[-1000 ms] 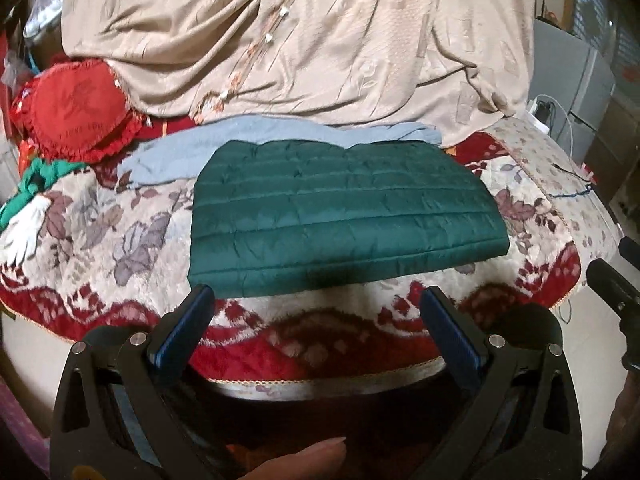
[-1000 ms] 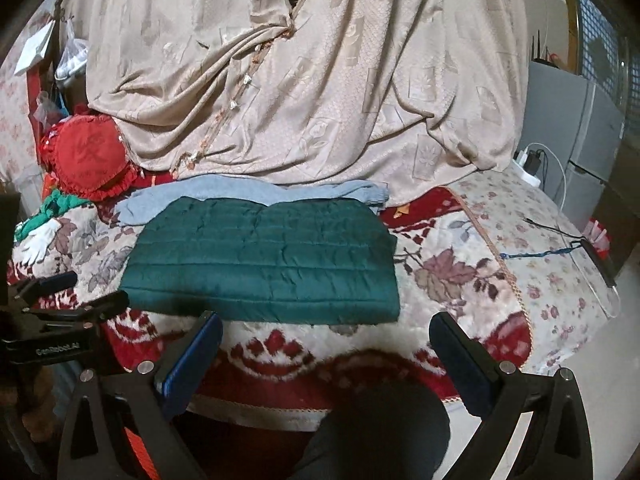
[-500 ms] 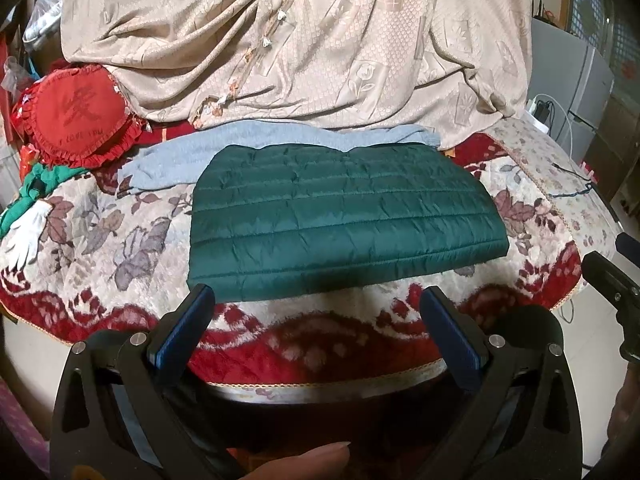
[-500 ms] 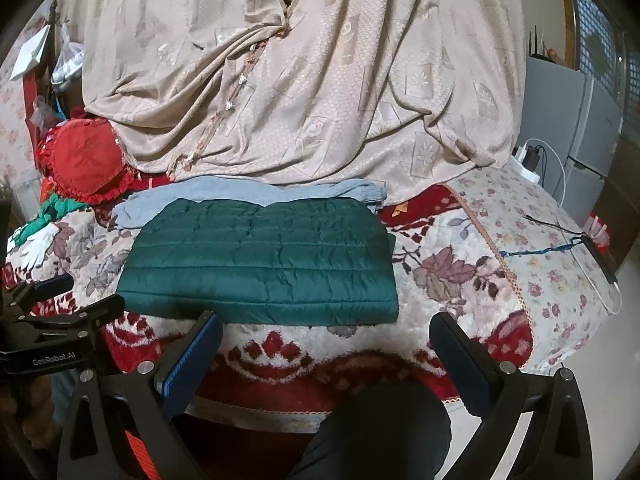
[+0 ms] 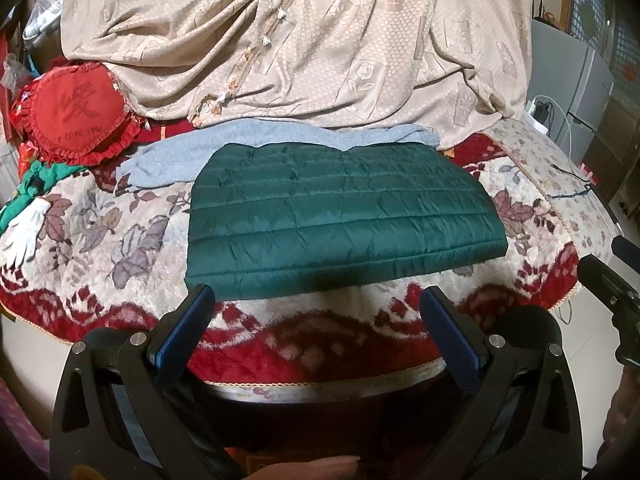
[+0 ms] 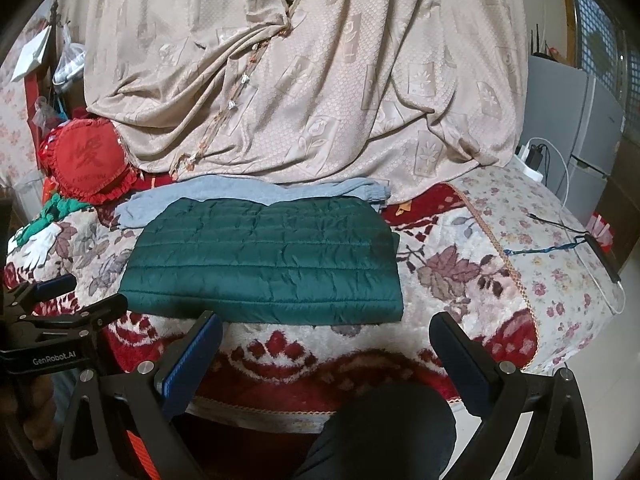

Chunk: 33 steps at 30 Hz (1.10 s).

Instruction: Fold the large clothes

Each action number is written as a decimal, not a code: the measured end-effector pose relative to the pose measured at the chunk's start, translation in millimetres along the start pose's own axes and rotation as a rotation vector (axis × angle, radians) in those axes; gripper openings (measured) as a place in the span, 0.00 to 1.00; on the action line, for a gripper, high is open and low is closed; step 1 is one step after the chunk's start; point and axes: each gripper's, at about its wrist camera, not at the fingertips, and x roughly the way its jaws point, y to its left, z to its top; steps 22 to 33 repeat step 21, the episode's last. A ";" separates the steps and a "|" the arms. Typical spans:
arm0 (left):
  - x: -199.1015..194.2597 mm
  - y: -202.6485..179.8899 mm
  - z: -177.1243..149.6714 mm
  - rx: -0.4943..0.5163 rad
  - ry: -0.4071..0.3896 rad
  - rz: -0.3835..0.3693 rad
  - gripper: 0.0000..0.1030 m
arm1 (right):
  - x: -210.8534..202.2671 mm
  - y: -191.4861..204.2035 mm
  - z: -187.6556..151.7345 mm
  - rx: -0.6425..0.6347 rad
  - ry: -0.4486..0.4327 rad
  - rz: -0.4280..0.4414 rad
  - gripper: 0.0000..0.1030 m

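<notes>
A dark green quilted garment (image 5: 340, 216) lies folded into a flat rectangle on the floral red and cream blanket (image 5: 100, 248); it also shows in the right wrist view (image 6: 264, 264). A folded grey garment (image 5: 180, 156) lies just behind it, partly under its far edge. My left gripper (image 5: 318, 304) is open and empty, held off the near edge of the green garment. My right gripper (image 6: 324, 332) is open and empty, also back from the near edge, toward its right corner.
A beige patterned cloth (image 5: 300, 40) is draped behind the clothes. A red ruffled cushion (image 5: 76, 112) and a white glove (image 5: 24, 232) lie at the left. Cables (image 6: 560, 244) cross the bed's right side, with a power strip (image 6: 532, 160) and grey cabinet (image 6: 576, 112) beyond. The person's knee (image 6: 384, 432) is below.
Both grippers have tilted slightly, so the bed sits a little lower in view. The garments have not moved, and both grippers stay open.
</notes>
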 end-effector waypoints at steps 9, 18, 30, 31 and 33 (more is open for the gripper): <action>-0.8 -4.1 -1.6 0.003 -0.006 -0.013 1.00 | 3.3 1.3 -3.5 0.001 0.006 0.004 0.99; -2.6 -5.9 -2.5 0.015 -0.028 -0.007 1.00 | 4.3 2.7 -4.5 0.002 0.008 0.001 0.99; -2.7 -6.0 -2.5 0.015 -0.028 -0.010 1.00 | 3.9 3.0 -4.3 0.004 0.007 0.001 0.99; -2.7 -6.0 -2.5 0.015 -0.028 -0.010 1.00 | 3.9 3.0 -4.3 0.004 0.007 0.001 0.99; -2.7 -6.0 -2.5 0.015 -0.028 -0.010 1.00 | 3.9 3.0 -4.3 0.004 0.007 0.001 0.99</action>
